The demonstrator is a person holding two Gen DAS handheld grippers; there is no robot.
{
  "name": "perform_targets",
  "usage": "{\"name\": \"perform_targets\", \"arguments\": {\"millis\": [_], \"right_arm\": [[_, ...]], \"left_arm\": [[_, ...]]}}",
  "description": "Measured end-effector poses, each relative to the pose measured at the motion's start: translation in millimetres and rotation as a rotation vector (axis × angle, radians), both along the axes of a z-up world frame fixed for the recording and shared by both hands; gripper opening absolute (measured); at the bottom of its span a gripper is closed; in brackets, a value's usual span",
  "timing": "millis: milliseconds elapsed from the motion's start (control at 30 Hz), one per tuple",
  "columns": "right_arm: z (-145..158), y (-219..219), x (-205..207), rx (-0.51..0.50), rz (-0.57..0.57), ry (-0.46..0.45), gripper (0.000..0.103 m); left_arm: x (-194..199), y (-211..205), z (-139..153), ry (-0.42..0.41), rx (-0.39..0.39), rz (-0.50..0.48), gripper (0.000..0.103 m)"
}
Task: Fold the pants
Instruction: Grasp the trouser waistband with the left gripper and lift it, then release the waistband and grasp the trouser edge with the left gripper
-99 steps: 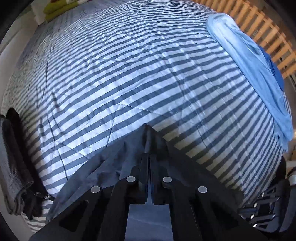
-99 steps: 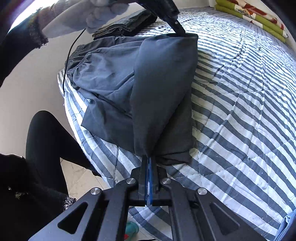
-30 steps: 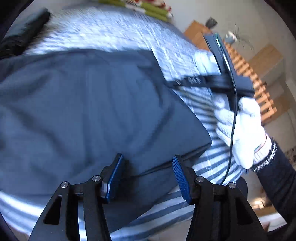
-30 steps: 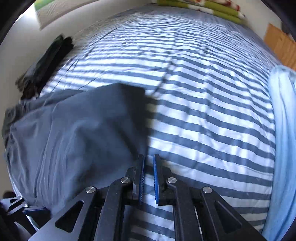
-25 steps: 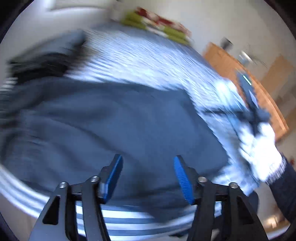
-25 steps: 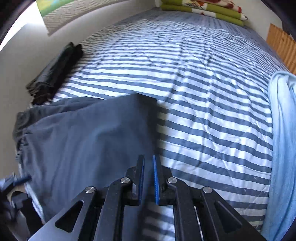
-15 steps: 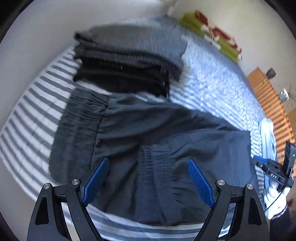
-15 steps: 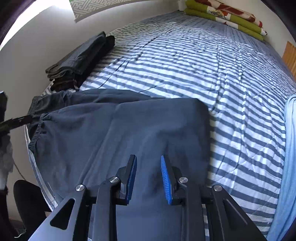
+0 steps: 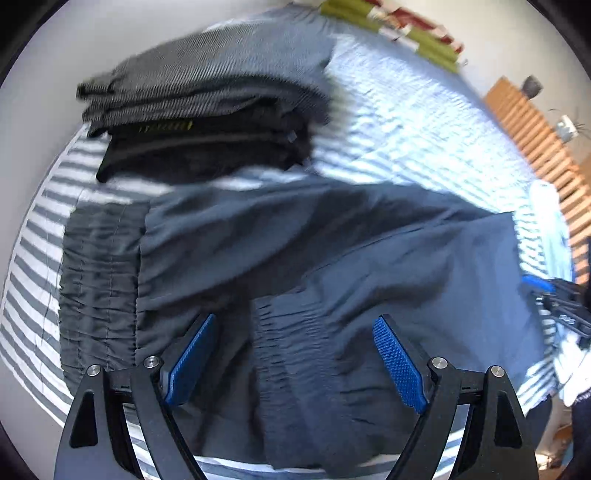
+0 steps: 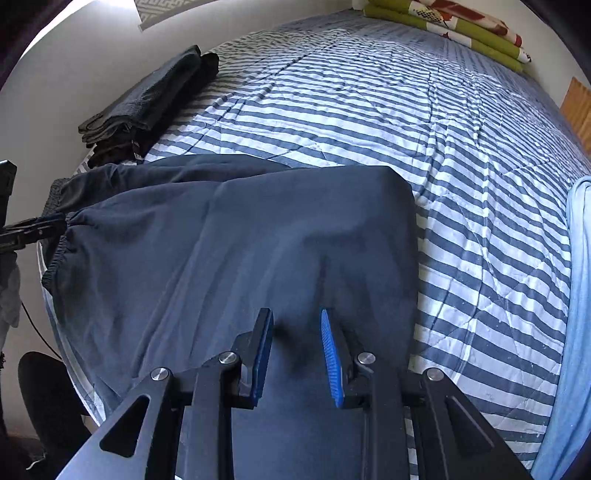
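Note:
Dark grey-blue pants (image 9: 332,240) lie folded over on themselves on the striped bed (image 10: 406,110). Their elastic cuffs (image 9: 284,354) rest near the gathered waistband (image 9: 96,280). My left gripper (image 9: 293,319) hovers wide open above the cuffs, nothing between its pads. In the right wrist view the pants (image 10: 240,240) fill the near left. My right gripper (image 10: 295,313) stands slightly open over their folded end, holding nothing. The left gripper (image 10: 29,229) shows at the waistband end.
A stack of folded dark clothes (image 9: 207,110) lies just beyond the waistband by the wall, also the stack (image 10: 147,103). A light blue garment (image 10: 580,295) runs along the bed's right side. A green blanket (image 10: 461,26) lies at the far end. A person's leg (image 10: 48,398) stands by the bed edge.
Both grippers carried the pant legs over onto the upper part, then let go and opened. The left one swung toward the waistband end and opened wide; the right drew back slightly.

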State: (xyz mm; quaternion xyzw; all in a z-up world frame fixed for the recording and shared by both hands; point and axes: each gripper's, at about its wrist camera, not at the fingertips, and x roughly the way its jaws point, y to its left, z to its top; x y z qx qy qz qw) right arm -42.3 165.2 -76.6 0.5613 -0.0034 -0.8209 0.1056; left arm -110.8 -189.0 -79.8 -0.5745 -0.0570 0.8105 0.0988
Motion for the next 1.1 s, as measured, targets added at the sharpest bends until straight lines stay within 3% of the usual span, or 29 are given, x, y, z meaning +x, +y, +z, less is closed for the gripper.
{"name": "perform_targets", "arguments": {"millis": [67, 167, 300, 400, 467, 633, 733, 800, 900, 1000, 1100], "right_arm": [[-1, 3, 0, -0.008, -0.008, -0.001, 0.024], [-3, 8, -1, -0.004, -0.02, 0.0, 0.024], [-8, 21, -3, -0.025, -0.056, -0.016, 0.024], [-11, 29, -4, -0.035, -0.079, -0.022, 0.024], [-12, 33, -4, -0.033, -0.094, -0.018, 0.024], [-9, 41, -8, -0.038, -0.12, 0.002, 0.024], [-8, 44, -10, -0.023, -0.124, 0.008, 0.024], [-7, 46, -10, -0.019, -0.118, 0.008, 0.024], [-2, 54, -9, -0.012, -0.119, 0.023, 0.026], [4, 72, -13, -0.061, -0.158, 0.029, 0.029], [5, 93, -22, -0.12, -0.195, 0.011, 0.029]], "left_arm": [[-4, -2, -7, -0.014, 0.041, 0.01, 0.087], [-4, 8, -11, -0.024, 0.056, -0.017, 0.033], [8, 26, 3, 0.037, -0.002, -0.074, 0.03], [14, 33, 26, 0.112, -0.019, -0.076, 0.03], [14, 37, 42, 0.173, -0.075, -0.077, 0.03], [-4, 31, 45, 0.198, -0.106, -0.058, 0.031], [-22, 33, 20, 0.13, -0.161, -0.084, 0.039], [-27, 35, 10, 0.085, -0.195, -0.059, 0.054], [-13, 28, 25, 0.142, -0.209, -0.015, 0.065], [13, 45, 53, 0.198, -0.109, -0.018, 0.065], [44, 103, 65, 0.222, -0.002, -0.134, 0.071]]}}
